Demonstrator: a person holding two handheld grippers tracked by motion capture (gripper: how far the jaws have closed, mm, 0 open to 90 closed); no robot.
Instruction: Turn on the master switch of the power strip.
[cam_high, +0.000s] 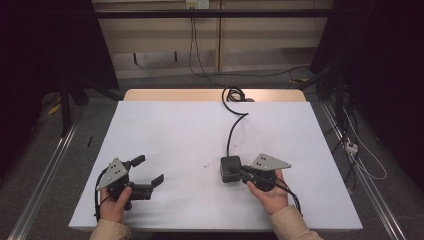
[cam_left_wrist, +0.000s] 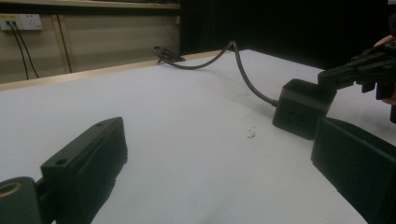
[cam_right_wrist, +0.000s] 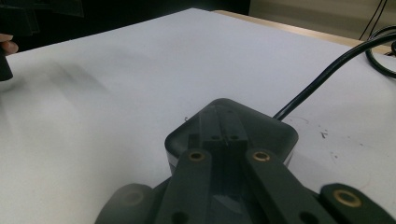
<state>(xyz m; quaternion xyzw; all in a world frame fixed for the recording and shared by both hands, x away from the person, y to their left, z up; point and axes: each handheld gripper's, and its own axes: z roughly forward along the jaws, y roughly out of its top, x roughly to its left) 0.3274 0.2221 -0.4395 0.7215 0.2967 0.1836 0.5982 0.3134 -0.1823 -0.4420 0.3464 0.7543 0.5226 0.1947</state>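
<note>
A white table carries a black power cube at about five o'clock from the table's middle. Its black cord runs toward twelve o'clock and coils at the far edge.

The right gripper, held in the right hand, lies at three o'clock of the cube, its jaws drawn together and resting on top of the cube; whether they pinch anything I cannot tell.

The left gripper, in the left hand, sits at about eight o'clock of the table, well apart from the cube, jaws spread wide with nothing between them.

A wall socket shows on the wall beyond the table.
</note>
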